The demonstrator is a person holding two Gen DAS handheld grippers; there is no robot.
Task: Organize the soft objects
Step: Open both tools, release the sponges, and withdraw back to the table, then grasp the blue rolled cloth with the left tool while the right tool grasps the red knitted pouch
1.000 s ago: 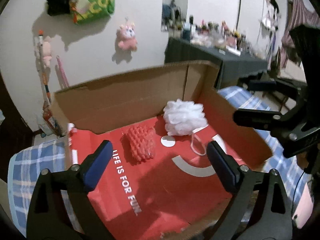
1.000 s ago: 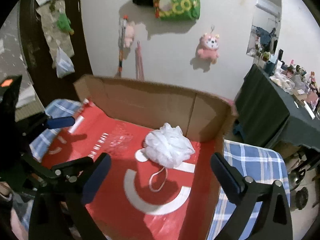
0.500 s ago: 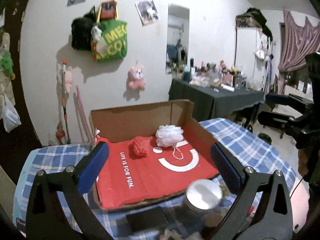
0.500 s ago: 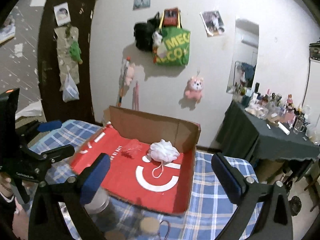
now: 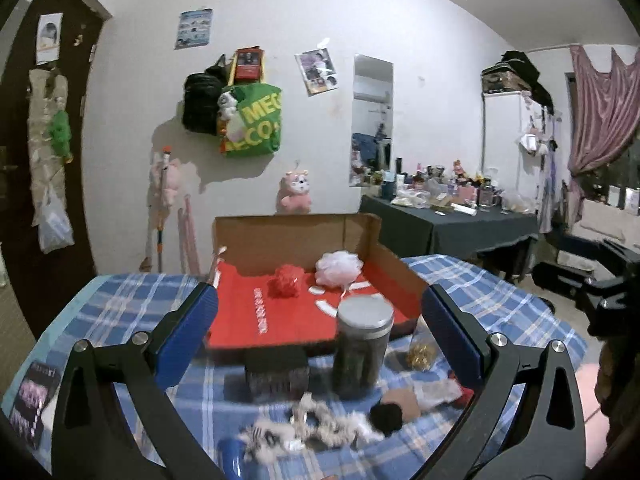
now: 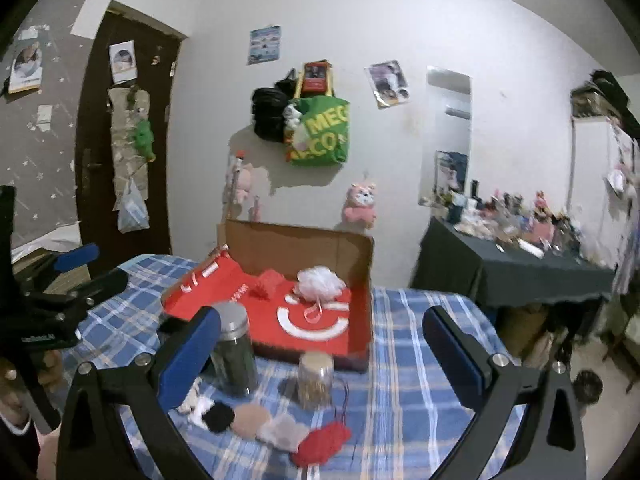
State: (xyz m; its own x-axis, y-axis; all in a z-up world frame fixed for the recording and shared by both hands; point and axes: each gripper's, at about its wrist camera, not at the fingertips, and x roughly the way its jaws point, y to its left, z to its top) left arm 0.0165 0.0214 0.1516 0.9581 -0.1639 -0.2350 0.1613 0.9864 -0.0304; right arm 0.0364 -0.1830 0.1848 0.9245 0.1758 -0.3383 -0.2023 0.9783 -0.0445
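An open cardboard box (image 5: 288,236) (image 6: 360,256) with a red lining stands on the checked cloth. Inside it lie a red mesh sponge (image 5: 285,282) (image 6: 269,282) and a white bath puff (image 5: 339,267) (image 6: 320,282). In front of the box lie loose soft pads: black (image 6: 219,418), tan (image 6: 250,420), pale grey (image 6: 282,432) and red (image 6: 322,442). A fluffy white cord (image 5: 312,428) lies closest to me. My left gripper (image 5: 319,300) is open and empty, well back from the box. My right gripper (image 6: 322,320) is also open and empty, above the pads.
A dark jar with a silver lid (image 5: 363,350) (image 6: 234,352), a small clear jar (image 6: 316,380) and a black block (image 5: 276,372) stand in front of the box. A gold trinket (image 5: 420,354) lies to the right. A dark cluttered side table (image 6: 512,272) stands beyond.
Both grippers have drawn back from the box. The box has shrunk in view, and the jars, black block and soft pads on the cloth have come into sight.
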